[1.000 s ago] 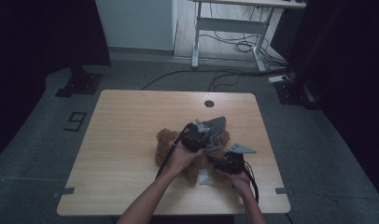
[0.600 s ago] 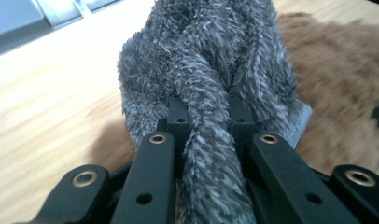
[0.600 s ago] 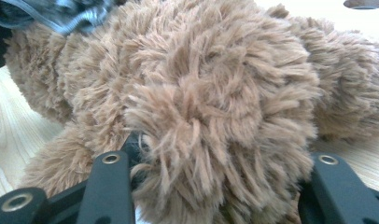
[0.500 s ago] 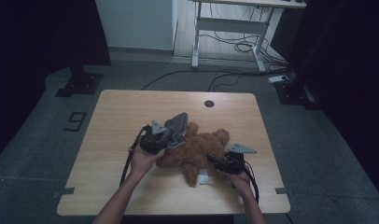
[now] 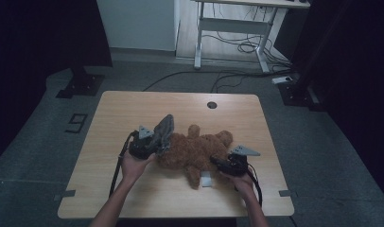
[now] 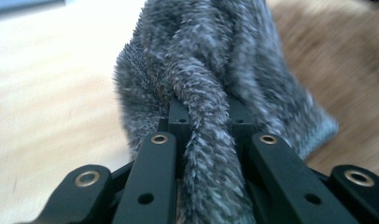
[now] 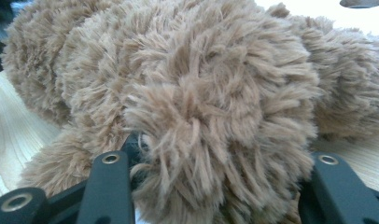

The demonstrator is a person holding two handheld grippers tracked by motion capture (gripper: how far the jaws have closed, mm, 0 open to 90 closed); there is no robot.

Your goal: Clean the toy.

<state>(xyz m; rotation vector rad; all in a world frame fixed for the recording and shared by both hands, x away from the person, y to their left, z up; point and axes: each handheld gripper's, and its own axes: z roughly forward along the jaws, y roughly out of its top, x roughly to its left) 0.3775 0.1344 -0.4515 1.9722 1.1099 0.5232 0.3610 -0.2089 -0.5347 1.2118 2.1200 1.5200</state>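
Note:
A brown plush teddy bear lies on the wooden table. At the bear's left end my left gripper is shut on a grey furry cloth, which stands up from its jaws. In the left gripper view the grey furry cloth is bunched and pinched between my left gripper. My right gripper is at the bear's right side, closed on a plush part of it. The right gripper view has thick brown fur of the teddy bear bulging between my right gripper, hiding the fingertips.
A small white tag lies on the table by the bear's lower limb. A round cable hole sits near the far edge. Beyond the table stand a white desk frame and floor cables.
My left gripper has carried the grey cloth leftward, from over the bear's middle to its left end, leaving the bear's body uncovered. My right gripper has stayed put on the bear.

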